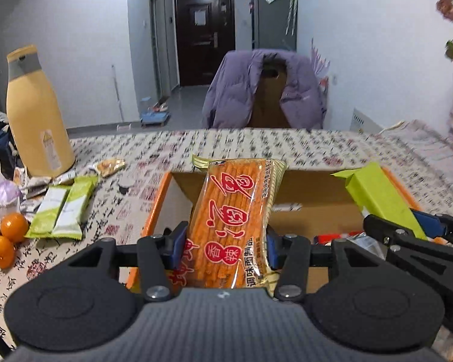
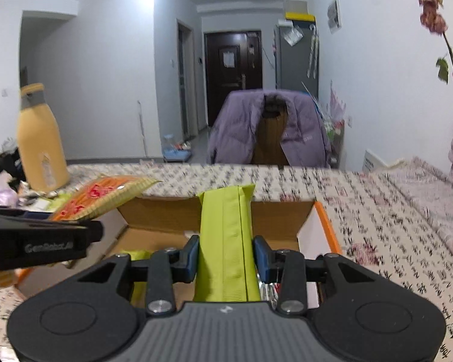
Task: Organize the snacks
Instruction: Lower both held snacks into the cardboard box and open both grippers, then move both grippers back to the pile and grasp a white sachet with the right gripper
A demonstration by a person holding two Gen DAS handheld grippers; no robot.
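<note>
Cardboard box (image 1: 302, 190) sitting centre of patterned table (image 1: 120, 211), already holding few packets, contents unclear. Judging task midway: green wafer packs (image 1: 62, 211), small wrappers lying loose at 9 o'clock of box.

I'm holding orange spicy-stick packet (image 1: 235, 220) clamped in left gripper (image 1: 228, 246), over box.

Right gripper (image 2: 226, 261) pinching lime-green packet (image 2: 226, 241) tight, over box at 3 o'clock side.

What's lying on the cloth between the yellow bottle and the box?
In the left wrist view, green snack packets and small wrappers lie between the yellow bottle and the box.
</note>
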